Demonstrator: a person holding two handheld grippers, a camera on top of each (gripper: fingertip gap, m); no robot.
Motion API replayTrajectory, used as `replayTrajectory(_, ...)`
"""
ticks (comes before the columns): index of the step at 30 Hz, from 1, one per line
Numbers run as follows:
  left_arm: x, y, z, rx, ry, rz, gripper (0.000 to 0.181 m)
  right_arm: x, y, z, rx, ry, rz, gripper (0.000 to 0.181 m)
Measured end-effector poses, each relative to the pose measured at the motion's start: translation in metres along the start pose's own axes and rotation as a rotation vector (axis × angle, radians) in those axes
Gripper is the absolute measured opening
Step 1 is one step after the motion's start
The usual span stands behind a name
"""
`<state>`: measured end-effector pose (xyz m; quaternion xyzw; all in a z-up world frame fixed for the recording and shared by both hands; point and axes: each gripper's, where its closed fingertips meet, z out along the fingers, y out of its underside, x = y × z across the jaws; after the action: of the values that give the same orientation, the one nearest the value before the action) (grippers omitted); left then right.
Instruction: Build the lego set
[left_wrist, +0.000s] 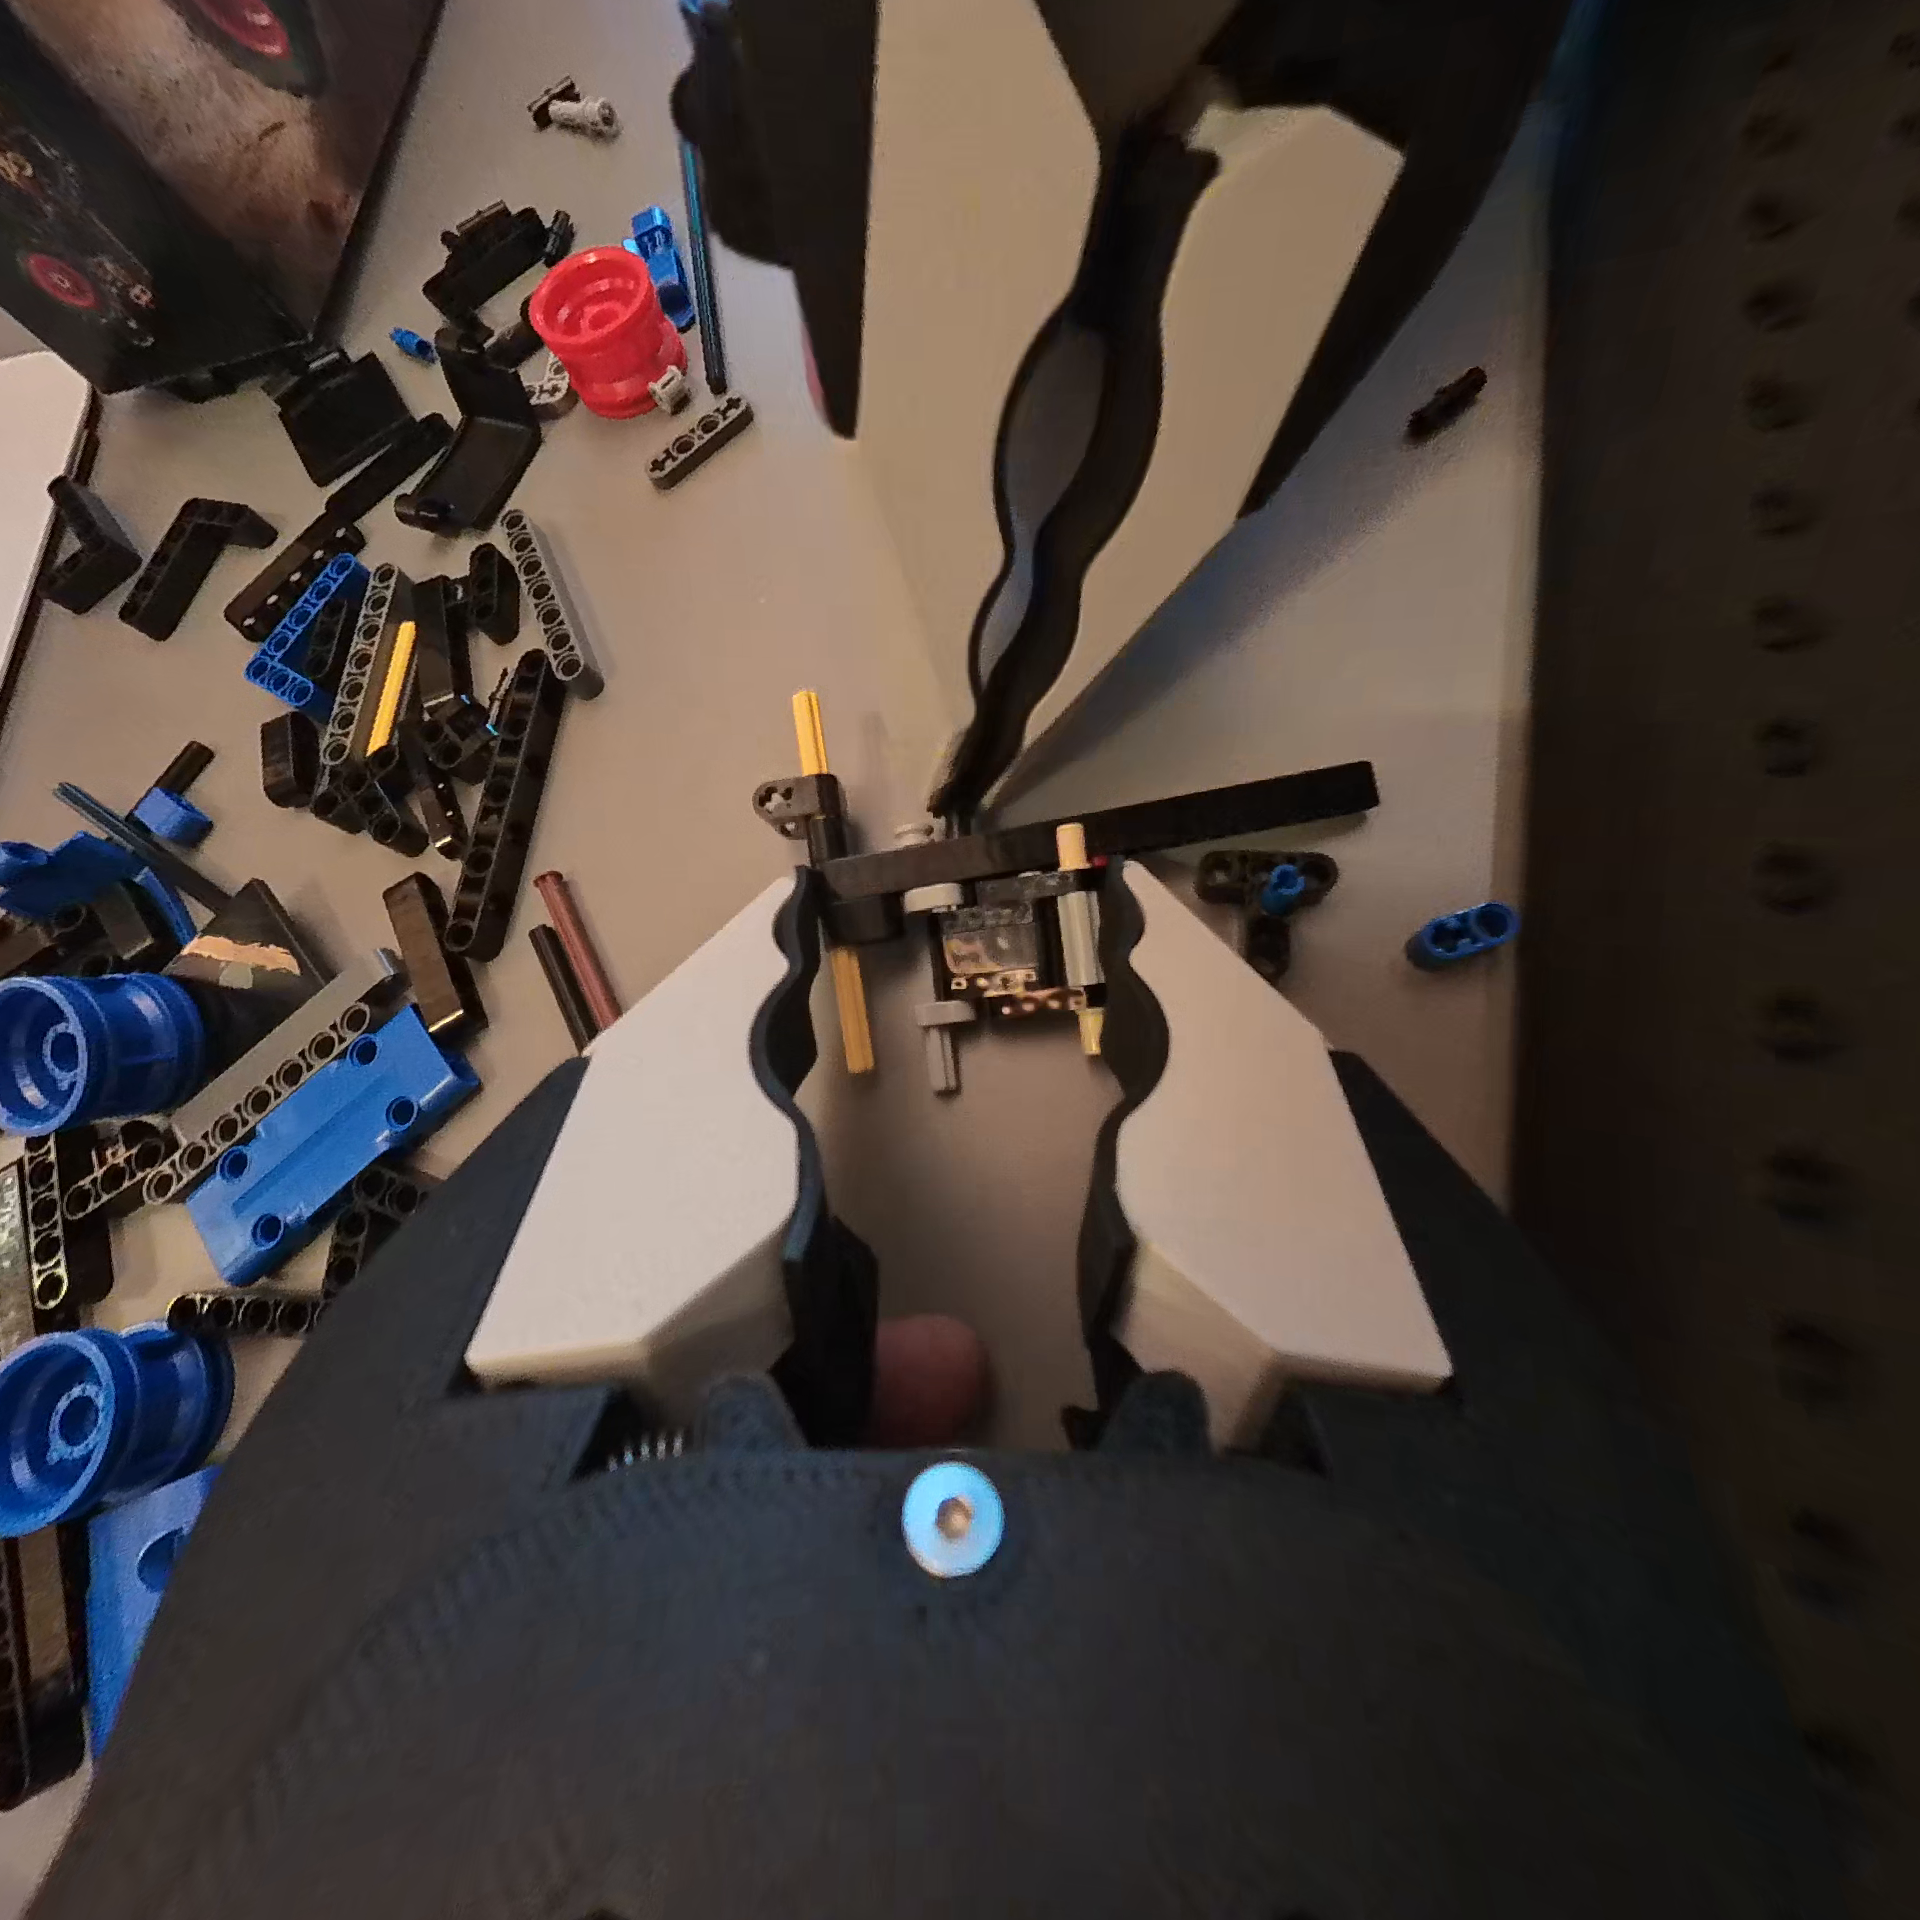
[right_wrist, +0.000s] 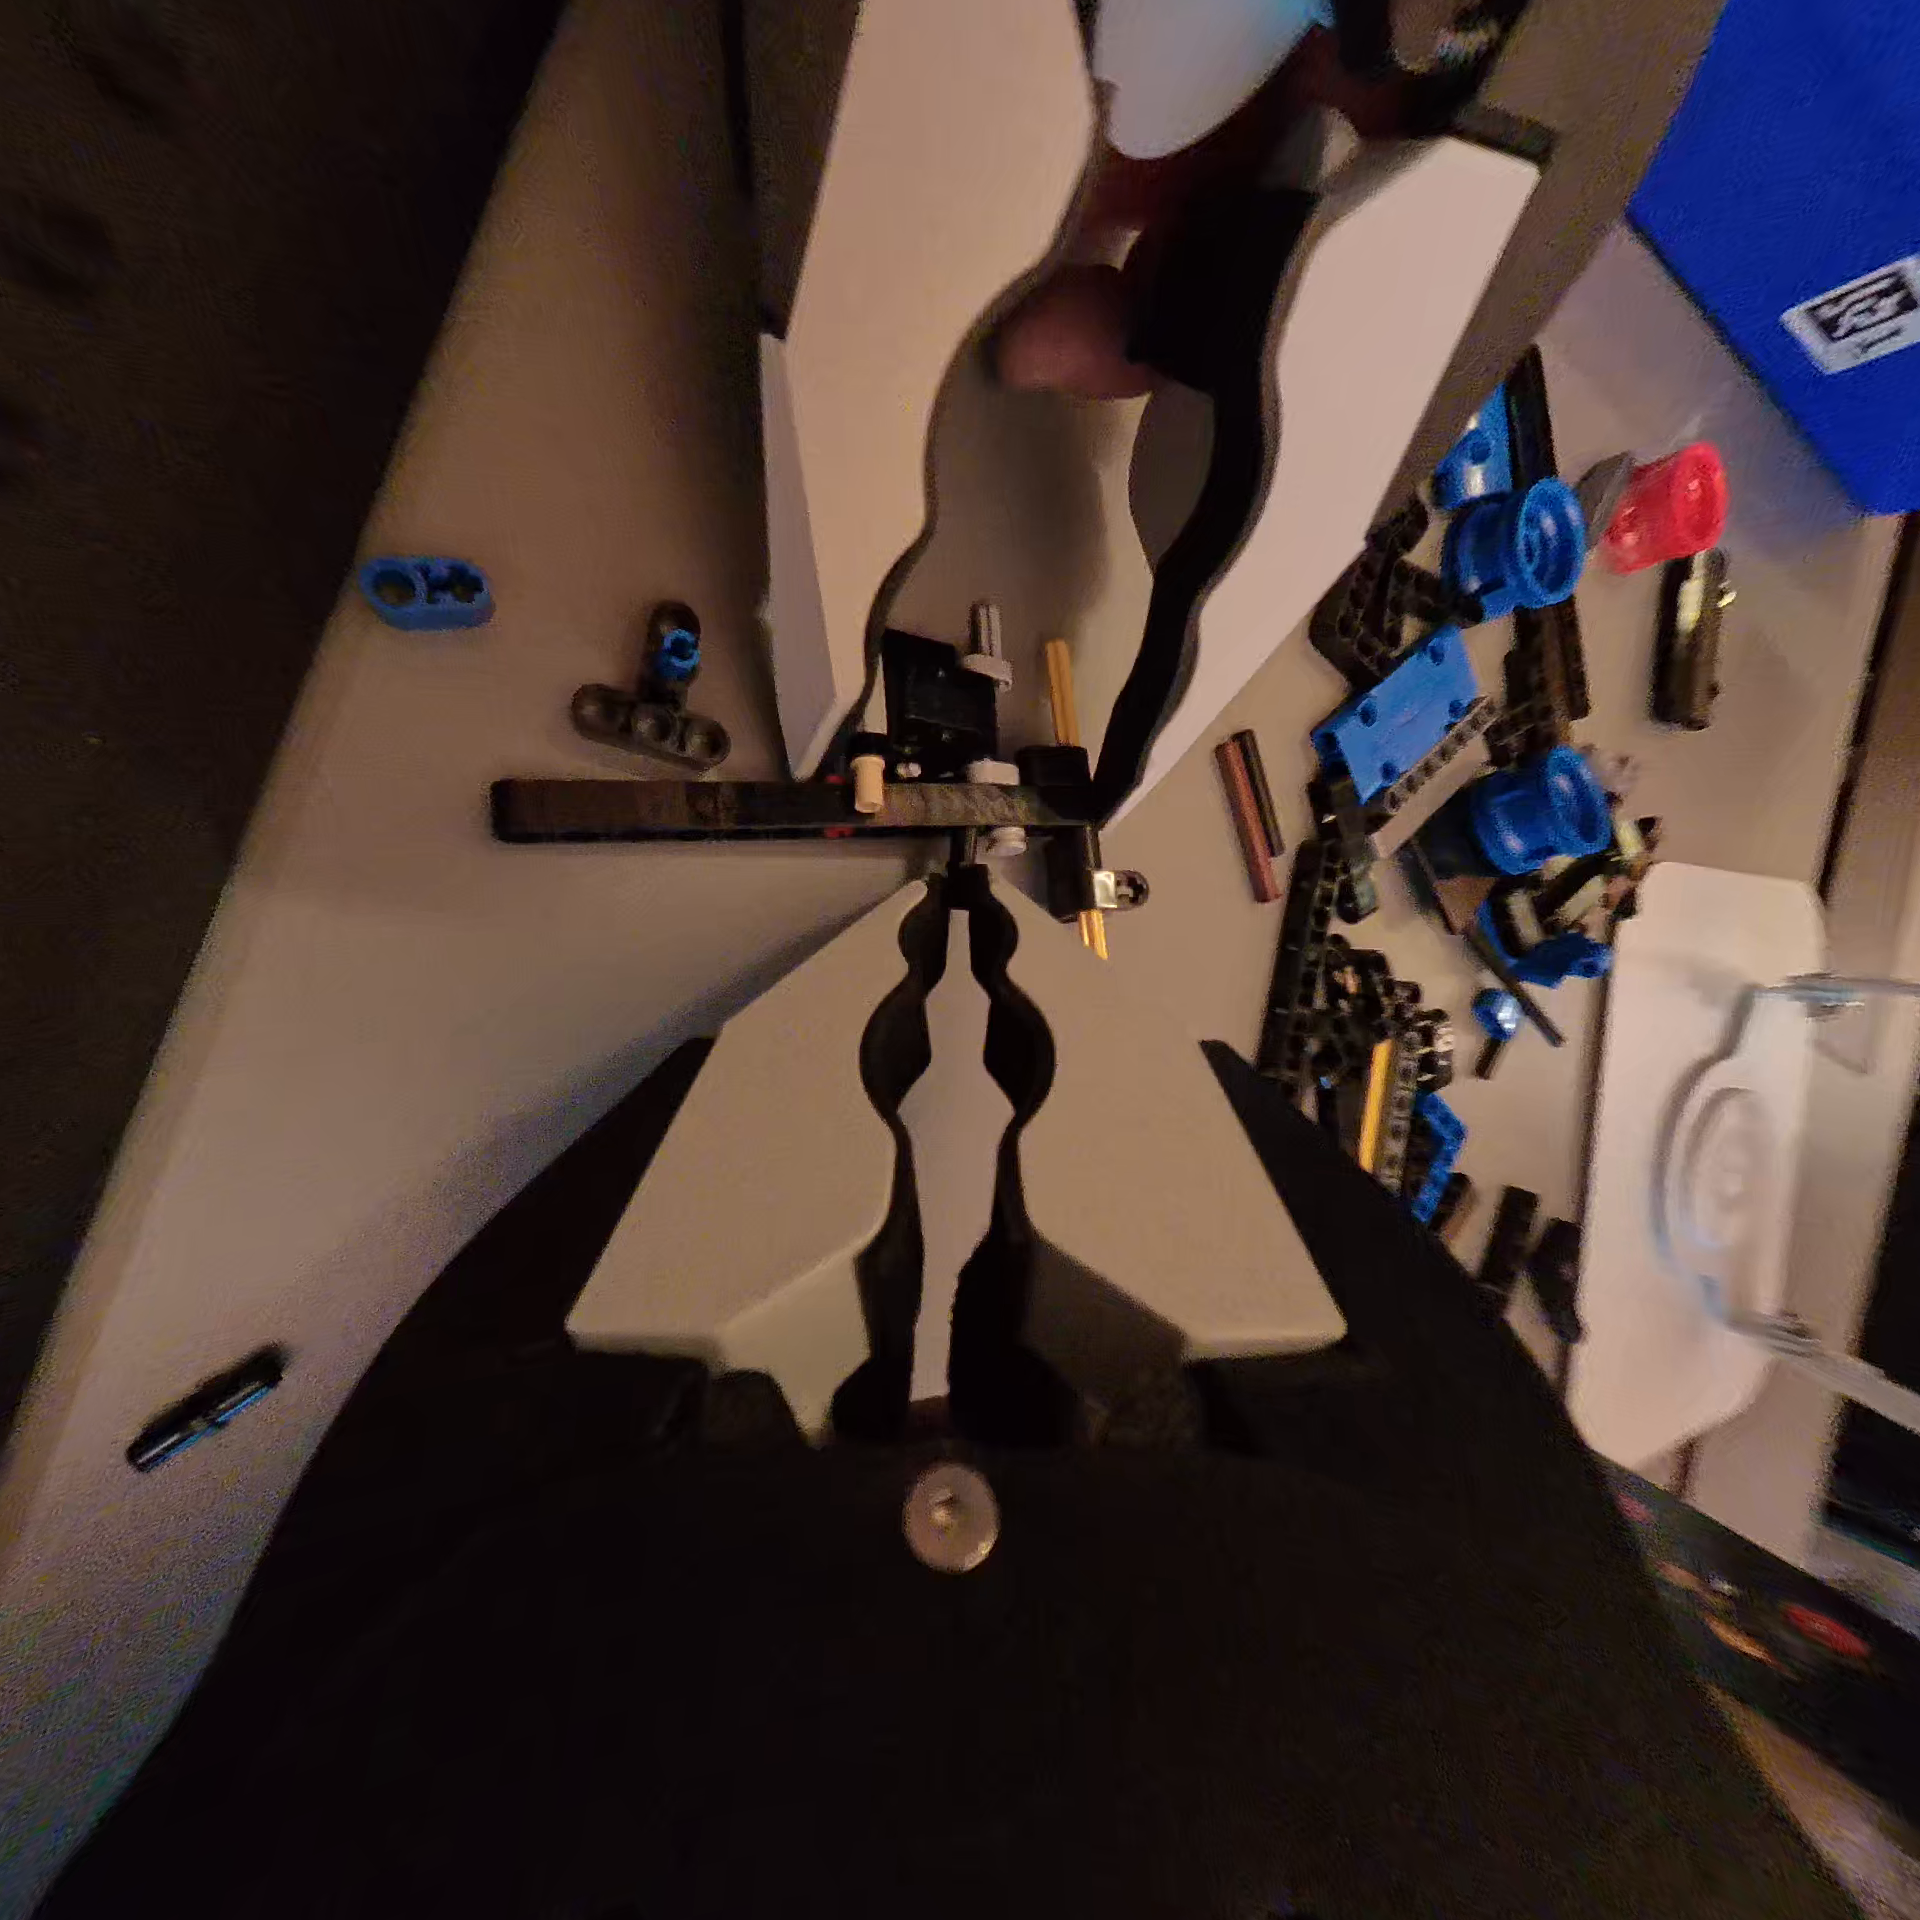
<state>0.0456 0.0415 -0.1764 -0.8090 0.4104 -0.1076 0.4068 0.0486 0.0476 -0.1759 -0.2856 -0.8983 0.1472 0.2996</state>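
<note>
Early in the build, judging by the table (left_wrist: 727, 582).

Left wrist view, nine o'clock: a big pile (left_wrist: 395, 707) of unused beams, plus blue hubs (left_wrist: 94, 1049) and a blue panel (left_wrist: 332, 1132). Towards eleven o'clock: a red hub (left_wrist: 603, 327), also unused.

Centre, raised just over the table: one small assembly (left_wrist: 987, 935), made so far of a block core, a long black beam (left_wrist: 1195, 810) reaching to three o'clock, a yellow axle (left_wrist: 852, 997) and a few grey and tan pins. No wheels fitted, no body panels on. Most of the work probably still to do.

Left gripper (left_wrist: 961, 914): closed on the assembly, one finger touching each side.

Right gripper (right_wrist: 958, 883): entering from twelve o'clock in the left wrist view, jaws nearly together, apparently pinching a small black pin (right_wrist: 961, 857) at the beam. Likely seating that pin now.

Three o'clock: a T-piece (left_wrist: 1262, 883) and a blue link (left_wrist: 1460, 933), loose, near the beam's end.

Writing: a dark printed box (left_wrist: 156, 208) at eleven o'clock, its print blurred and not readable here. Right wrist view, one o'clock: a blue box (right_wrist: 1787, 208) with a white square-code label (right_wrist: 1860, 317). No brand name made out anywhere.
</note>
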Motion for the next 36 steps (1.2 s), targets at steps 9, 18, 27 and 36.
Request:
replayTrajectory(9, 0.000, 0.000, 0.000, -0.002, 0.005, -0.005, 0.052, 0.002, 0.001, 0.002, -0.116, 0.096, -0.168, 0.002)
replayTrajectory(18, 0.001, 0.000, 0.000, 0.000, 0.008, -0.001, 0.053, 0.001, -0.002, 0.001, -0.166, 0.113, -0.163, 0.002)
replayTrajectory(27, 0.001, 0.000, 0.000, 0.000, 0.013, -0.002, 0.053, 0.001, -0.006, 0.003, -0.114, 0.087, -0.057, 0.002)
replayTrajectory(36, 0.000, -0.001, 0.001, 0.002, 0.000, -0.001, 0.053, 0.002, 0.002, -0.004, -0.013, 0.010, 0.156, 0.000)
